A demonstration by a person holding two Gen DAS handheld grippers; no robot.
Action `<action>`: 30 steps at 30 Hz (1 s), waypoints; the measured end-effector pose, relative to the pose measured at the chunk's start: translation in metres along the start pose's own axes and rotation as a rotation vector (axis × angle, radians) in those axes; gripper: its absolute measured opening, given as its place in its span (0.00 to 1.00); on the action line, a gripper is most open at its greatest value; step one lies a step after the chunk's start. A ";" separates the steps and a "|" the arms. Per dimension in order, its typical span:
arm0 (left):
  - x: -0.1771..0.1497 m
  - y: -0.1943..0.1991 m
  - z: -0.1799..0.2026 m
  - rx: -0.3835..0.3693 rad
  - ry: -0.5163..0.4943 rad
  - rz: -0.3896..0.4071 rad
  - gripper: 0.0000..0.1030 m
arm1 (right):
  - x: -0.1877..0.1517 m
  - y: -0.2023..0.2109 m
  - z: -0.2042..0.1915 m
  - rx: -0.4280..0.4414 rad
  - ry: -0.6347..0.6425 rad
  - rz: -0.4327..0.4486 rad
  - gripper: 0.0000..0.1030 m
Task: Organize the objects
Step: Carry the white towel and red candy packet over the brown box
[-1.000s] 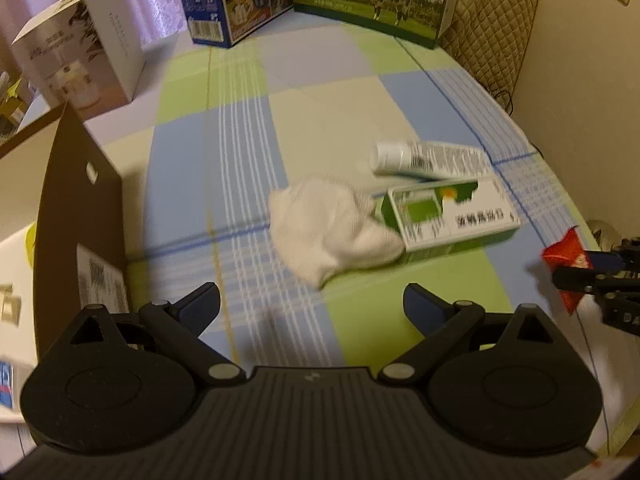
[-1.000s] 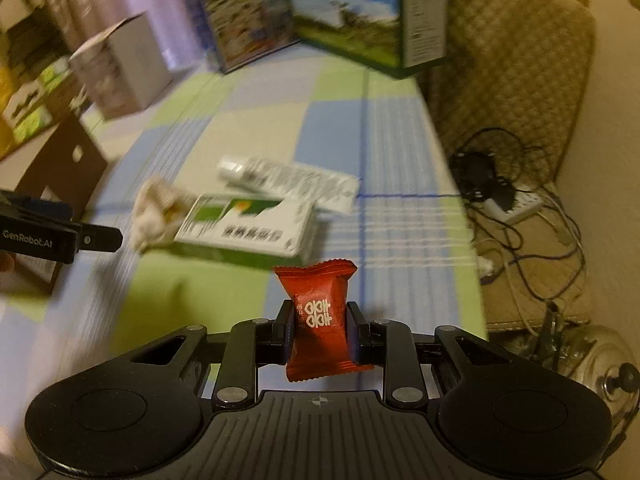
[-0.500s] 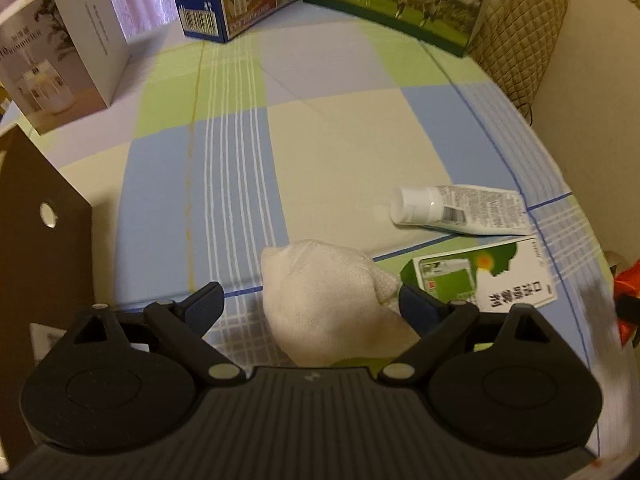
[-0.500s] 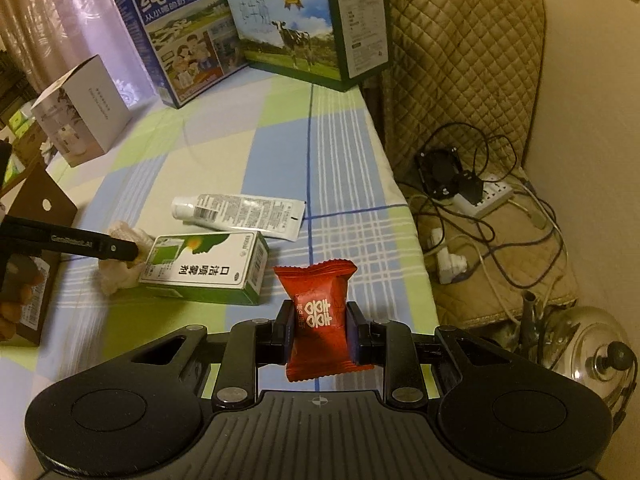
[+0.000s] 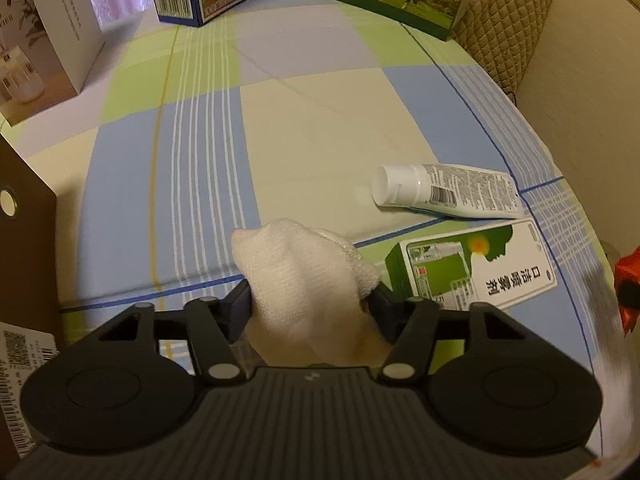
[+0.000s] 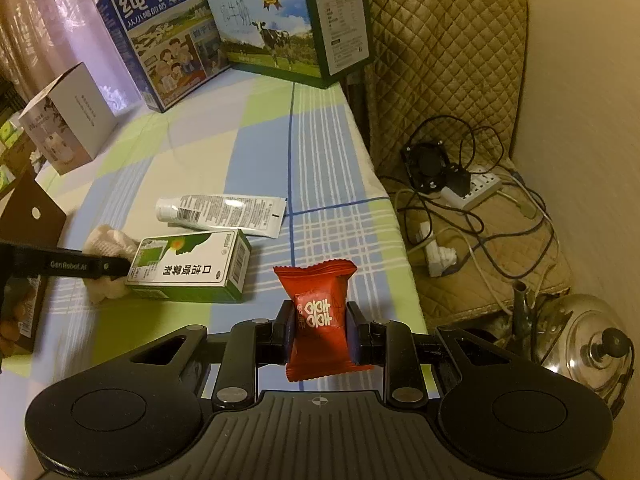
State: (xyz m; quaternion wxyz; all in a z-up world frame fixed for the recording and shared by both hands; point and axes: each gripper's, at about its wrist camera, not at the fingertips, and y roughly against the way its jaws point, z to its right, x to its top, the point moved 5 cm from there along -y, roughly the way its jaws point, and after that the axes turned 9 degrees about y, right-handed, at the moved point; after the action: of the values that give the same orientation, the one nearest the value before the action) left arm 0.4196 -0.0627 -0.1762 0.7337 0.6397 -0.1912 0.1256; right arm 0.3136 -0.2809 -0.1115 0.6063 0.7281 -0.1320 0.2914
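My left gripper (image 5: 310,304) is shut on a white crumpled cloth (image 5: 304,276) low over the checked tablecloth; the cloth (image 6: 105,240) and the left gripper's fingers (image 6: 80,267) also show in the right wrist view. My right gripper (image 6: 318,326) is shut on a red candy packet (image 6: 318,312), held above the table's right edge; the packet's corner shows at the right edge of the left wrist view (image 5: 628,276). A green and white carton (image 5: 476,264) lies just right of the cloth, and a white tube (image 5: 444,190) lies beyond it.
A brown cardboard box (image 5: 24,248) stands at the left. A white box (image 6: 68,120) and two milk cartons (image 6: 168,36) (image 6: 296,20) line the far edge. Right of the table are a quilted chair (image 6: 448,52), cables with power strips (image 6: 472,188) and a metal kettle (image 6: 588,336).
My left gripper moved forward over the cloth and closed on it. My right gripper, still holding the candy packet, swung so the view steadied on the table's right side.
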 end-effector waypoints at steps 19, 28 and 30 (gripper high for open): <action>-0.029 0.094 -0.014 -0.001 0.049 0.120 0.49 | 0.014 0.035 -0.045 0.092 0.076 0.081 0.22; -0.041 0.151 -0.026 -0.036 0.089 0.196 0.49 | 0.024 0.057 -0.091 0.177 0.124 0.133 0.22; -0.045 0.163 -0.032 -0.040 0.098 0.212 0.49 | 0.026 0.061 -0.104 0.196 0.136 0.144 0.22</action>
State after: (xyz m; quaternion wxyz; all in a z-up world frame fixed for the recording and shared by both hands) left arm 0.3134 -0.0041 -0.0544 0.7374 0.5942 -0.2242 0.2300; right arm 0.2731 -0.1908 -0.0371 0.5173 0.7509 -0.1134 0.3945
